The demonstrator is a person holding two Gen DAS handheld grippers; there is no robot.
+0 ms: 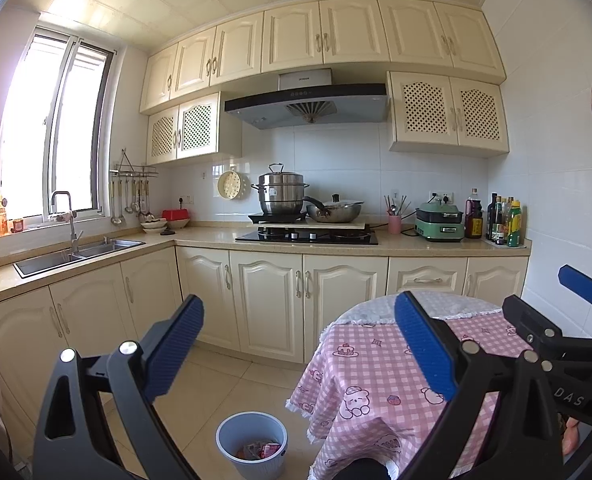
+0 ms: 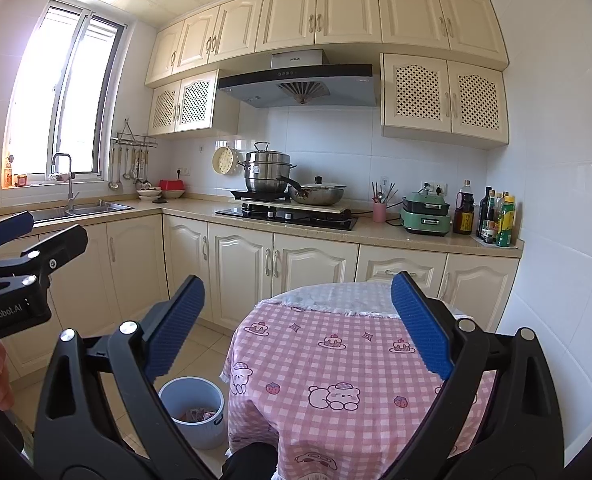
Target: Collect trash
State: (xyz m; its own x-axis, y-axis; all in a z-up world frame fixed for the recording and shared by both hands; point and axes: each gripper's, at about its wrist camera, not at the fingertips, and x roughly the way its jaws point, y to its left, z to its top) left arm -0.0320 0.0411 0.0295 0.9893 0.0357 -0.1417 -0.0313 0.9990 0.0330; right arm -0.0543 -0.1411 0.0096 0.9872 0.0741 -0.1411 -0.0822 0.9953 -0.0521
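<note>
Grippers up, both held above the round table with the pink checked cloth (image 2: pixel 336 360): left gripper (image 1: pixel 300 344) spread wide and empty, right gripper (image 2: pixel 296 320) spread wide and empty too. Down on the tiled floor, just beside the table, the blue-grey bin (image 2: pixel 192 412) sits with crumpled wrappers (image 1: pixel 258 450) inside it.
</note>
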